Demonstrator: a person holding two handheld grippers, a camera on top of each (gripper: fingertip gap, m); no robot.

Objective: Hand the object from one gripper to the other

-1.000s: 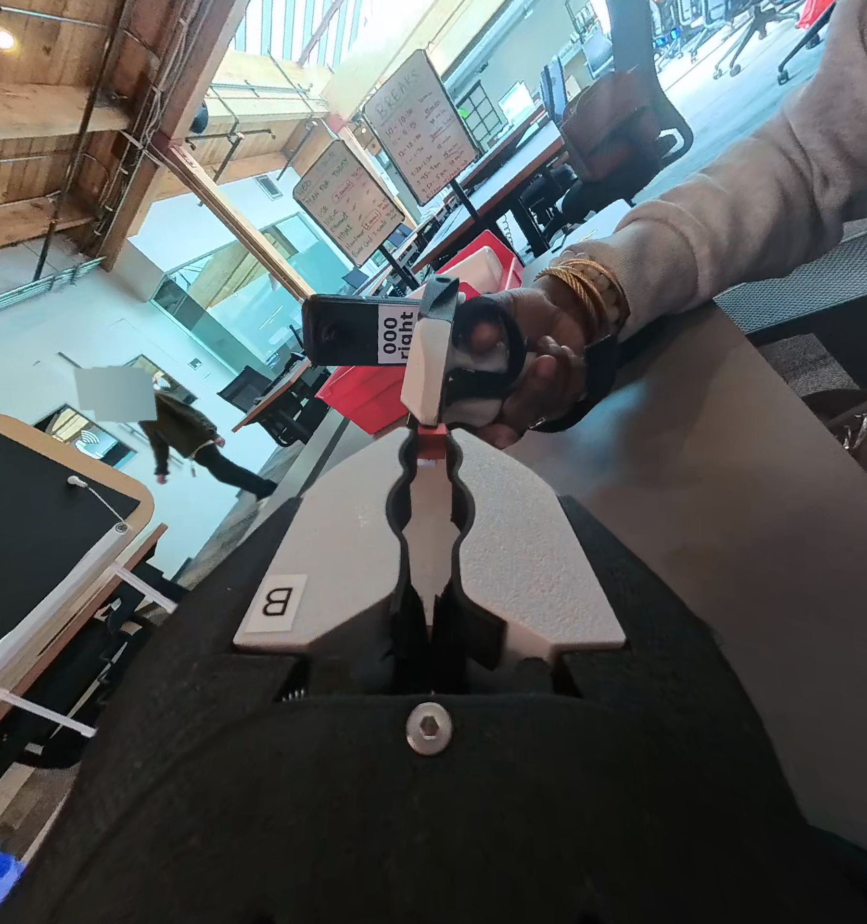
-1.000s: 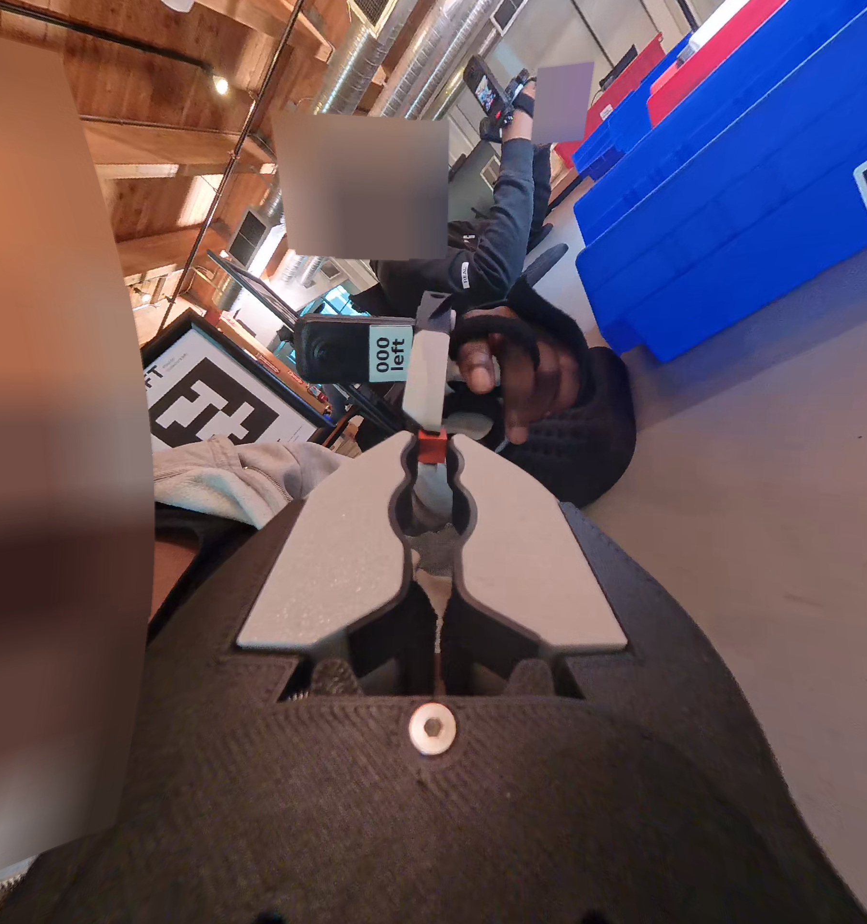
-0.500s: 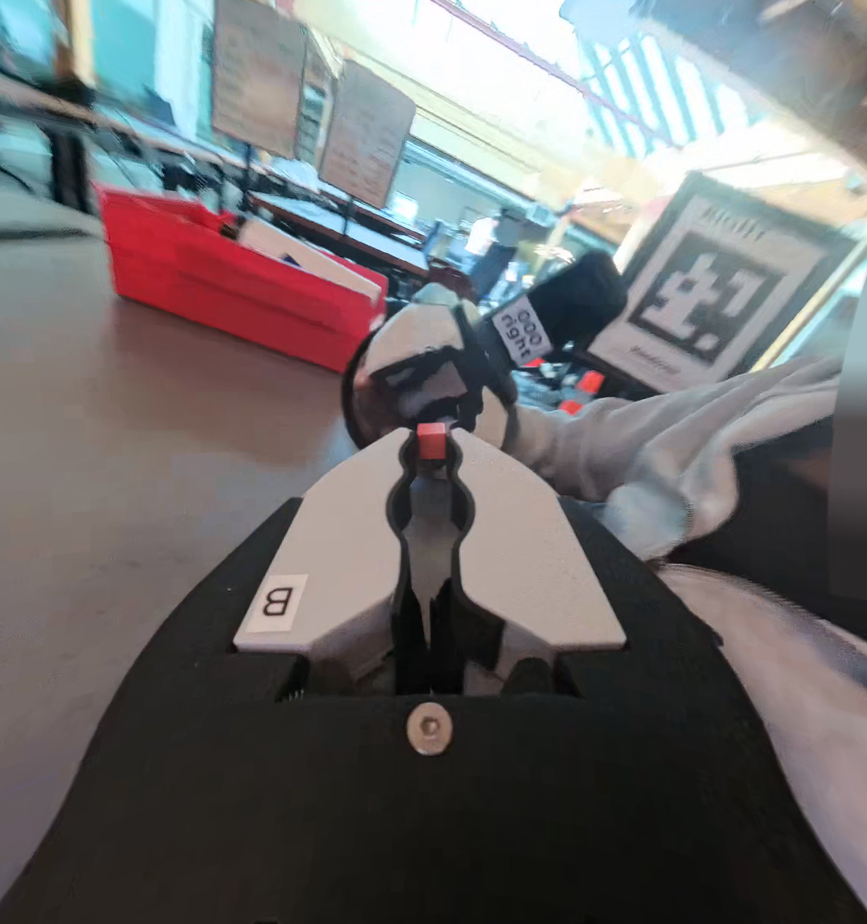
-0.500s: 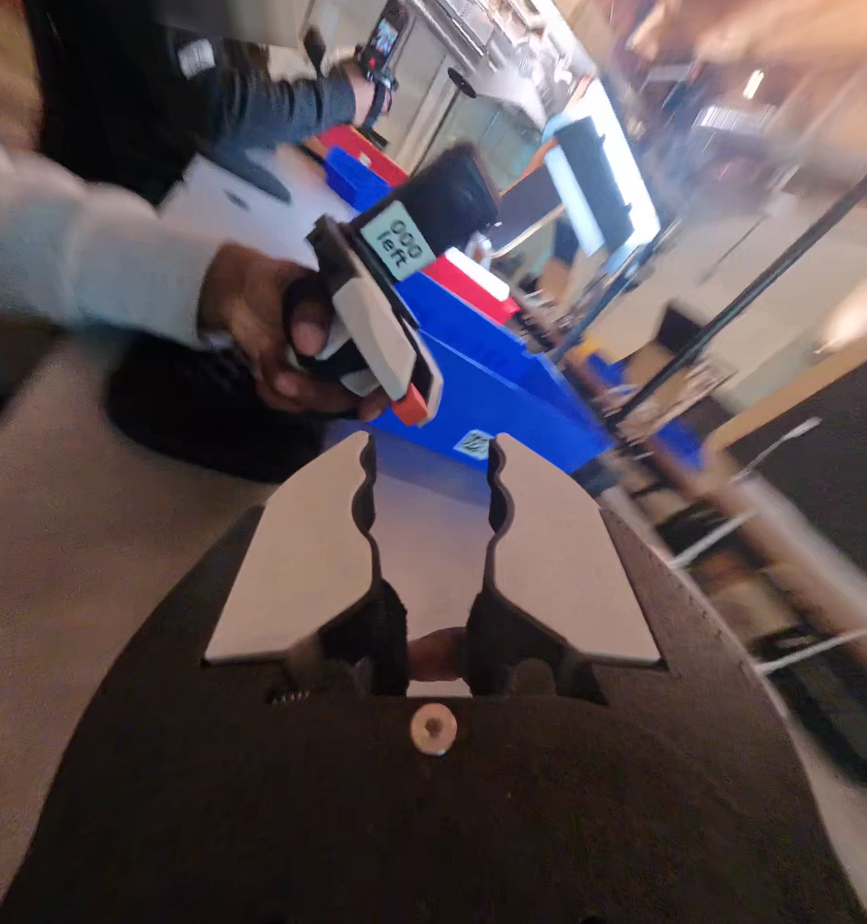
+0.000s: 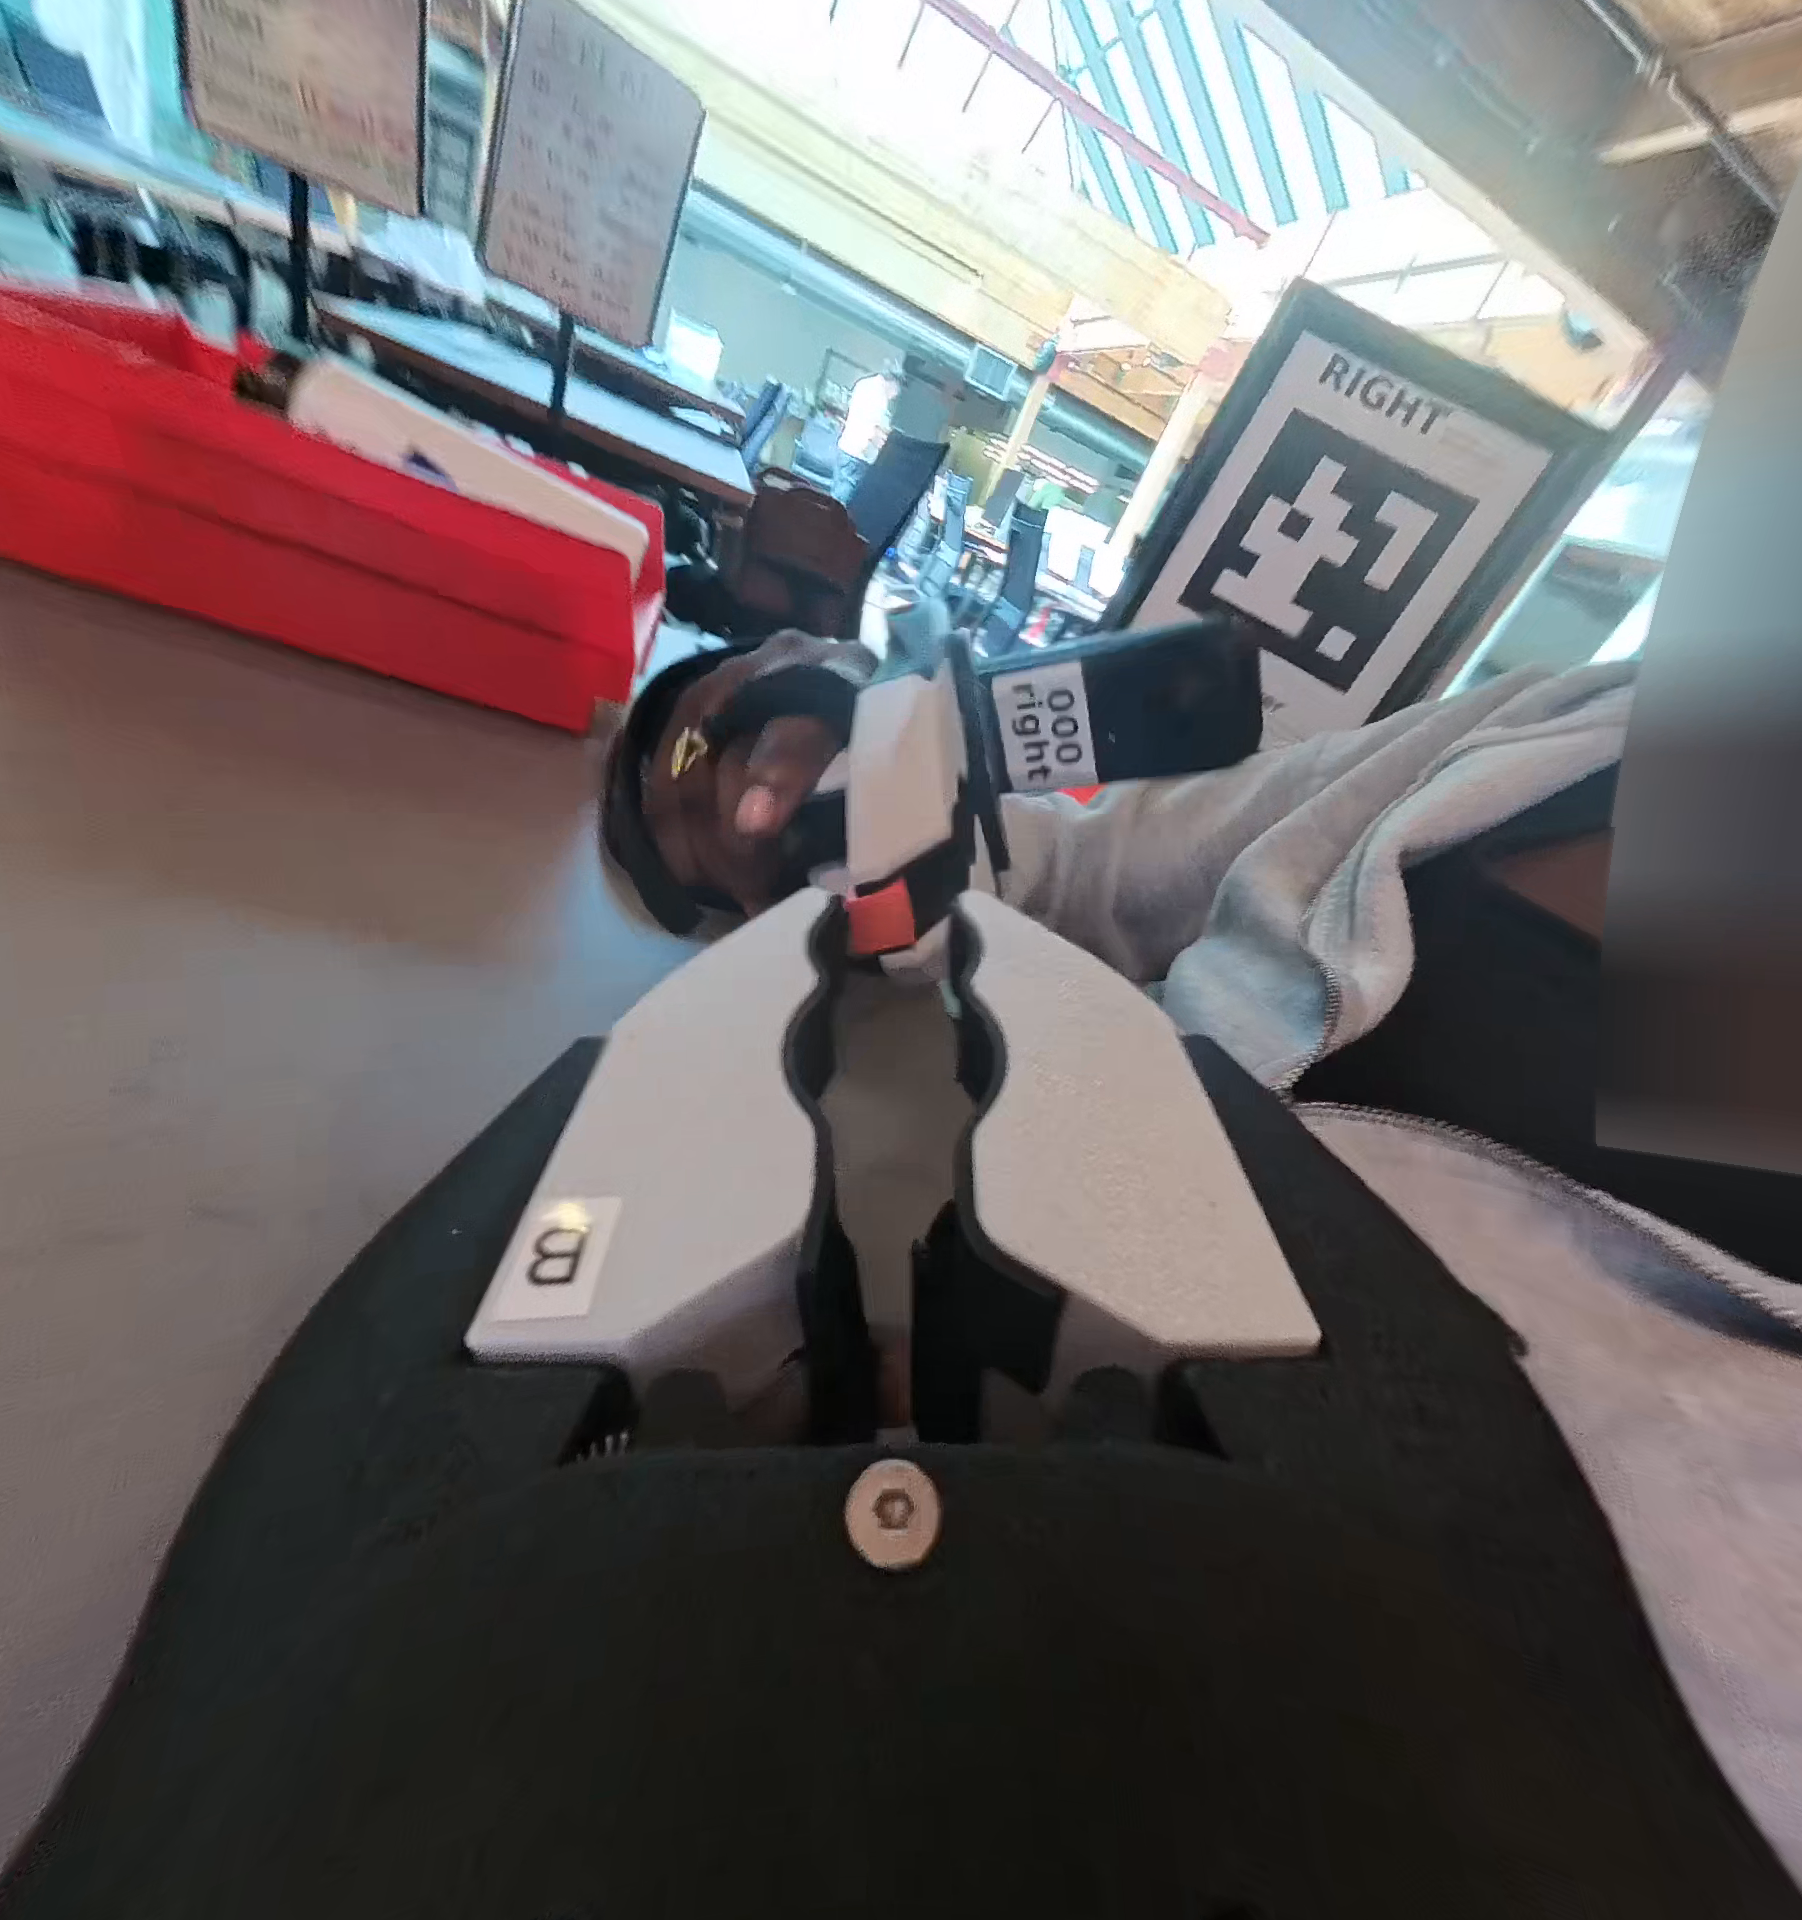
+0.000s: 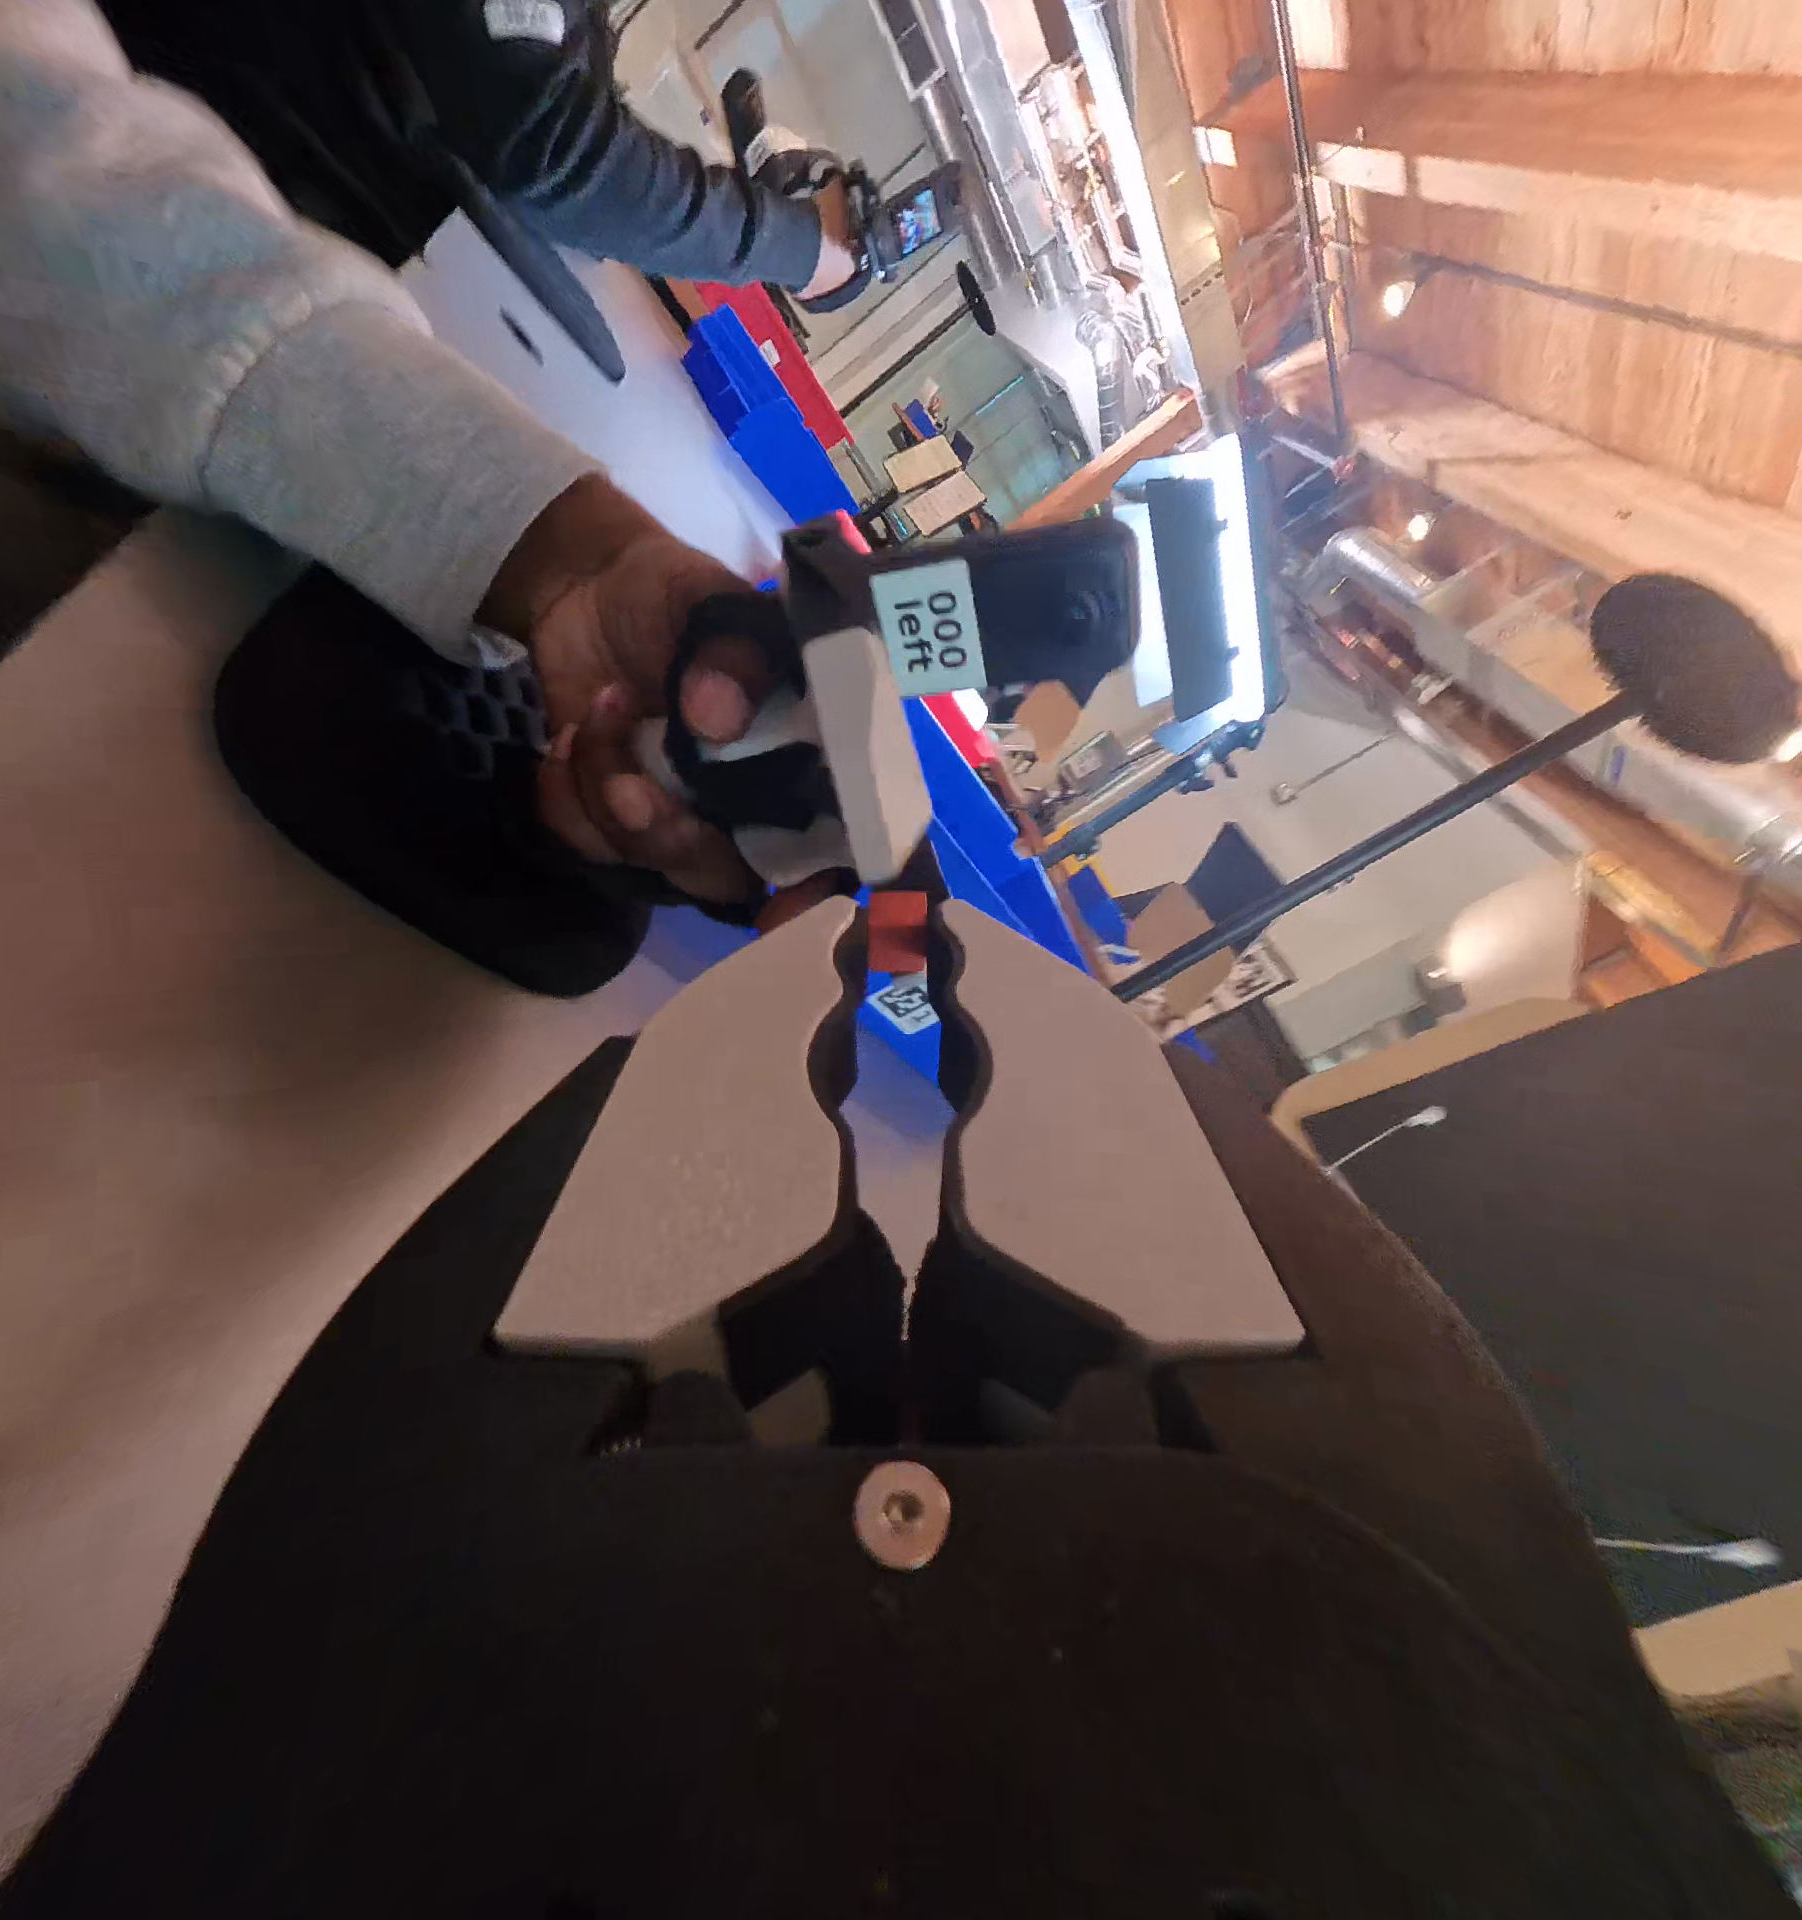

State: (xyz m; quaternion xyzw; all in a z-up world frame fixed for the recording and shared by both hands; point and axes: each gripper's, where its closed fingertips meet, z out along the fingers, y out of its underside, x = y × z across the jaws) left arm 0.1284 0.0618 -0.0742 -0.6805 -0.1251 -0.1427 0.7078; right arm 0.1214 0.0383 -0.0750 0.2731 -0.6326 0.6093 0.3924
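Observation:
The object is a small red block (image 5: 879, 927). In the left wrist view it sits between the tips of my left gripper (image 5: 892, 930), whose fingers stand a little wider than the block, with a gap on each side. My right gripper (image 5: 892, 831) comes in edge-on from beyond, in a hand, with its tips on the block. In the right wrist view my right gripper (image 6: 897, 925) is closed on the red block (image 6: 897, 932). The left gripper (image 6: 889, 854) is edge-on just past the block. Both are held above the table.
A red bin (image 5: 305, 540) stands at the far left of the brown table (image 5: 201, 935). A black-and-white marker board (image 5: 1333, 530) stands behind the hands. Blue bins (image 6: 990, 842) and a black round pad (image 6: 388, 790) lie on the table. A microphone stand (image 6: 1686, 665) is at right. Left and right tips are no more than a few centimetres apart.
Half a second ago my left gripper was shut on the block and my right was open and apart. Now the right has closed on the block and the left's fingers have spread.

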